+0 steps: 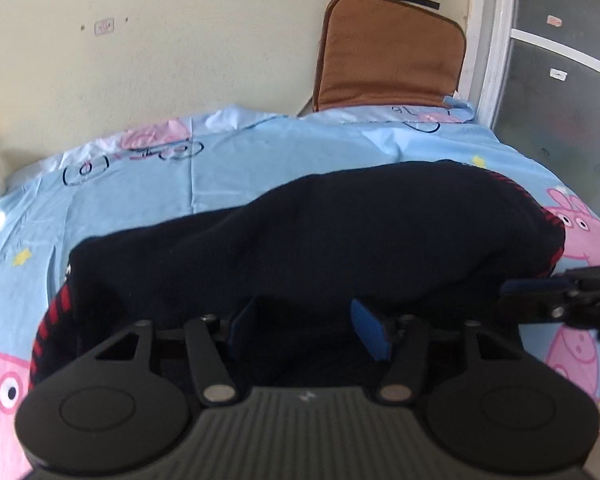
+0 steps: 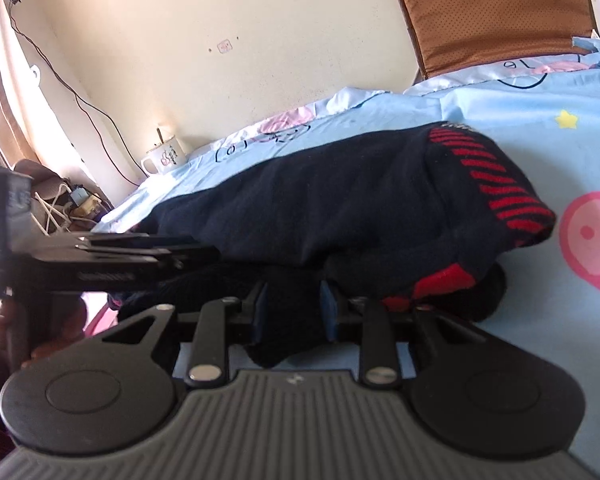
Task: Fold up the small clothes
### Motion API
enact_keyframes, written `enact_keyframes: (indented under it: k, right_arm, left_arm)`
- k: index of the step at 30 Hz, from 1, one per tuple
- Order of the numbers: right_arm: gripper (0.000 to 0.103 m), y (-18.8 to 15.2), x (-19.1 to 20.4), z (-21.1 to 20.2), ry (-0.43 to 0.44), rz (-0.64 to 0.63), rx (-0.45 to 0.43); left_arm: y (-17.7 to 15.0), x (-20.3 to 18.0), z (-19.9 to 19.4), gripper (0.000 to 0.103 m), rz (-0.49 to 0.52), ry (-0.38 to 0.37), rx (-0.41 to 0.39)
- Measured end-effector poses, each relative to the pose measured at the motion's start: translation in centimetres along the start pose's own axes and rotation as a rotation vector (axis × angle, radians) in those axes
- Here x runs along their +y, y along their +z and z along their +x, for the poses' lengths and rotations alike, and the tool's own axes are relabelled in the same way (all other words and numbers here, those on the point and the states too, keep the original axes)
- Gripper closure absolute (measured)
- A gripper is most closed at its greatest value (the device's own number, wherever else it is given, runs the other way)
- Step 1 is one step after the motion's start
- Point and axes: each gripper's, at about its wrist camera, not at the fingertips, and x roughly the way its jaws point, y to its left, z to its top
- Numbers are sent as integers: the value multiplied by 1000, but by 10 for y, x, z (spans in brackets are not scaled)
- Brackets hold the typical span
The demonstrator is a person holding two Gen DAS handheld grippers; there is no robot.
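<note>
A dark navy garment [image 1: 300, 232] with red-striped trim lies bunched on the light blue cartoon sheet [image 1: 180, 168]. My left gripper [image 1: 304, 320] has its blue pads [image 1: 370, 328] set wide apart at the garment's near edge, with cloth lying between them. My right gripper [image 2: 294, 308] has its pads [image 2: 329, 312] closed in on a fold of the navy garment [image 2: 340, 200] near its red cuff. The right gripper also shows at the right edge of the left wrist view [image 1: 572, 296]. The left gripper's body shows at the left of the right wrist view [image 2: 100, 256].
A brown chair cushion [image 1: 388, 56] stands against the wall behind the bed. A white mug [image 2: 166, 156] sits at the sheet's far left edge. Cables and a power strip [image 2: 76, 200] lie beyond it. A glass door [image 1: 560, 100] is at the right.
</note>
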Motion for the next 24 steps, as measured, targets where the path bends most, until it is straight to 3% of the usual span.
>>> enact_keyframes:
  k: [3,6,8,11,14,15,16,18,21,24]
  right_arm:
    - [43,3,-21,-43,0,77,-170]
    - [33,5,-51,-63,-51,221,-265]
    - [31,4,-71,-56,-74,336,-247]
    - [31,2,-80,-31,-65,389,-171]
    - [38,5,-66,-9,-111,318,-132]
    - [52,8,-61,-2,-115,300,-113]
    - [57,9,-56,6,-137,293,-104]
    - [76,13,-47,14,-156,270,-86]
    - [79,27,-31,7,-144,210,-138]
    - [80,44,-1,-7,-108,73,-197]
  left_arm:
    - [6,2,-5,47,-7,-21,14]
    - [21,8,-13,46,-52,-66,-12]
    - [32,9,-17,45,-79,-102,-34]
    - [47,8,-17,43,-112,-160,-39]
    - [59,9,-7,43,-154,-218,0]
    - [62,9,-4,43,-164,-233,15]
    - [65,9,1,43,-176,-245,31]
    - [71,10,3,43,-182,-258,35]
    - [79,17,-8,42,-182,-256,-21]
    - [83,41,-21,38,-228,-229,-80]
